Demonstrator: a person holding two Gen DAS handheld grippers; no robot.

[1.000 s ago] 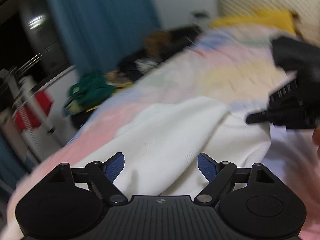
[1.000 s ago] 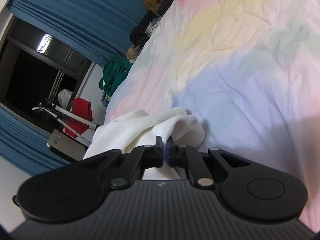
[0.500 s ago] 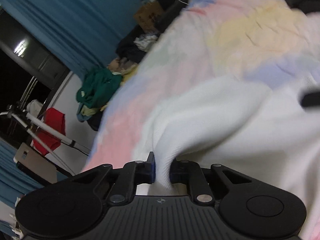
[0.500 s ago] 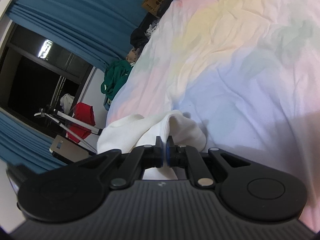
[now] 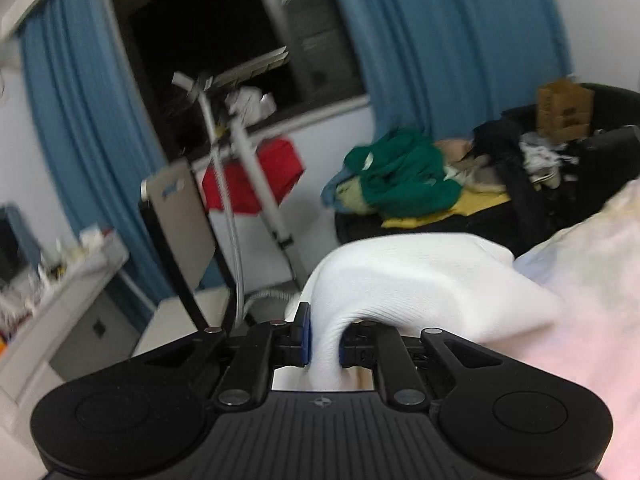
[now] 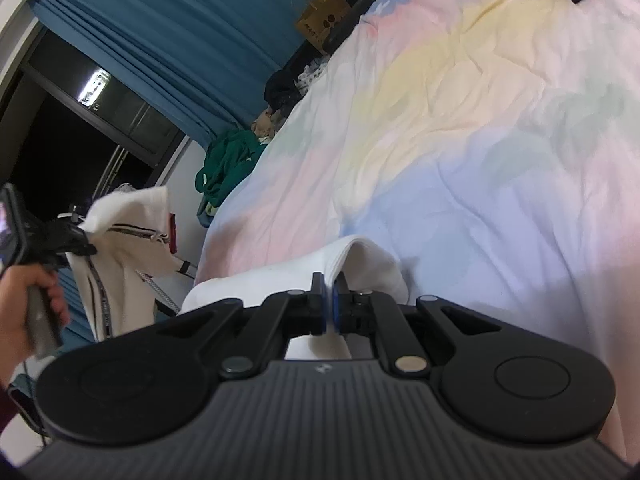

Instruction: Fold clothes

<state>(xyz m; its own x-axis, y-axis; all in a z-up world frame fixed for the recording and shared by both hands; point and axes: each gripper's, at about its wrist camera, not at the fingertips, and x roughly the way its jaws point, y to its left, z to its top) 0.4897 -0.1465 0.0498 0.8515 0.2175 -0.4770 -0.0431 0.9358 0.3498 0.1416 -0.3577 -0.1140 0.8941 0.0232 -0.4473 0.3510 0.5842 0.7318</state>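
Bed with pastel sheet across the right and upper part of the right wrist view; only a pale strip of it at the right edge of the left wrist view. Blue curtains and dark window across the top of the left view. White garment bunched at lower centre, on the bed's near edge, rising as a fold straight into the right claw, pads pinched together on it. In the left view, same white cloth draped from centre to right, a twisted bunch clamped in the left claw. At far left of the right view, a hand gripping that left tool, striped cloth hanging below.
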